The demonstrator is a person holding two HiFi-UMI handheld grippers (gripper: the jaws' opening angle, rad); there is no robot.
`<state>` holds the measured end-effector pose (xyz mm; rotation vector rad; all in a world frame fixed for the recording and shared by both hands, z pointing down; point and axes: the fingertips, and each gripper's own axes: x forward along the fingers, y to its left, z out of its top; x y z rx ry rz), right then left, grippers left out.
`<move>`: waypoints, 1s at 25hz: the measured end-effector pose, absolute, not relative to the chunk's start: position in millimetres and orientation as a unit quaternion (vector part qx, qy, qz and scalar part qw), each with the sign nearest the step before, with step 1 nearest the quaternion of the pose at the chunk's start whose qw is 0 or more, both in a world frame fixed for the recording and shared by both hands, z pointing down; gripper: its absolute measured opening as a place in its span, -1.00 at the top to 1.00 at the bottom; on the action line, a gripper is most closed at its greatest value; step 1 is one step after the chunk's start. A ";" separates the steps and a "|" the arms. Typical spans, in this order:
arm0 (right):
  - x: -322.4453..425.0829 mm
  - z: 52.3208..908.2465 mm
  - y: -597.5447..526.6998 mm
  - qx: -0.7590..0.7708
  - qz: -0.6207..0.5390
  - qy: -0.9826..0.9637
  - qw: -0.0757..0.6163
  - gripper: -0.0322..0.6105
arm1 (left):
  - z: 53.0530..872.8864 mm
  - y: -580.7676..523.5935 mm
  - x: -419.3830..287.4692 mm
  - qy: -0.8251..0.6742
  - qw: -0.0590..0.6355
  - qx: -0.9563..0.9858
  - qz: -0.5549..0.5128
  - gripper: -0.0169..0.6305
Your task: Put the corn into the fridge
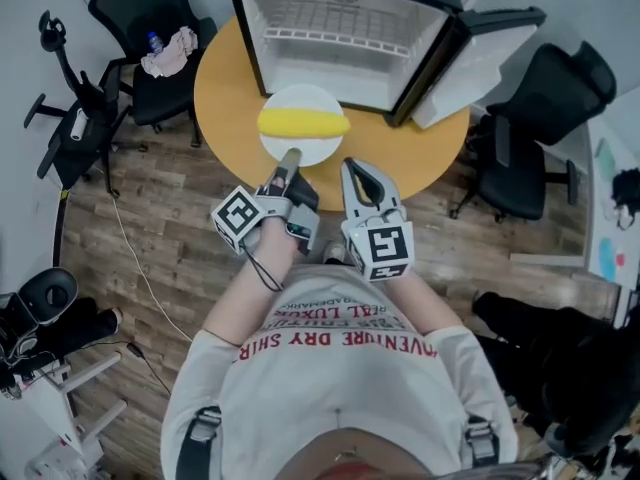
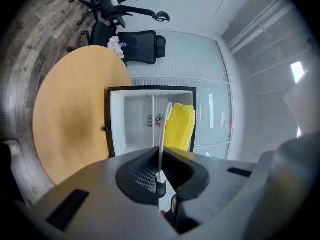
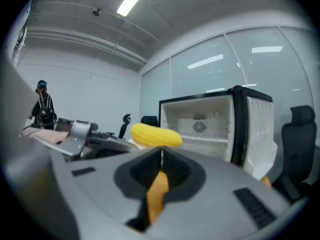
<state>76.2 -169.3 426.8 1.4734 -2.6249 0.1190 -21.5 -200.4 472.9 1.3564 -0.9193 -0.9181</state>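
My left claw [image 1: 291, 155] [image 2: 160, 176] is clamped down almost fully on the near rim of the round white plate [image 1: 300, 98] [image 2: 164, 129]; in the left gripper view the thin plate edge runs straight out of the seam between the jaws. The yellow corn cob [image 1: 303, 122] [image 2: 180, 126] lies on that plate just past the jaw tips, crossways to the claw, not touching the jaws. My right claw [image 1: 349, 165] [image 3: 161, 156] is just beside the left one, tips together with only a thin seam between them and nothing in them. Its tips are near the plate's near-right rim, and I can't tell if they touch it. From the right gripper view the corn cob [image 3: 155, 135] sits just beyond the tips and slightly left. The plate hangs over the round tan wooden table [image 1: 225, 88] [image 2: 70, 114]; I can't tell if it rests on the top. Directly behind the plate is the small black fridge with white interior [image 1: 340, 68] [image 2: 130, 119] [image 3: 210, 124], with its door [image 1: 480, 53] swung open to the right and its wire shelf bare. The corn cob is in front of the opening, not inside. Black office chairs [image 1: 150, 38] stand around the table on the wood-plank floor [image 1: 170, 228].
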 end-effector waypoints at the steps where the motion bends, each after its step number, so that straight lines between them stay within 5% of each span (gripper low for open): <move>1: 81.0 429.3 -176.4 0.486 0.042 -0.871 0.066 0.81 | 474.1 -207.4 -16.3 -0.396 0.590 0.581 -0.396 0.84; 25: 109.5 442.1 -332.1 0.508 0.065 -0.855 0.081 0.81 | 477.4 -369.2 7.8 -0.397 0.607 0.576 -0.377 0.84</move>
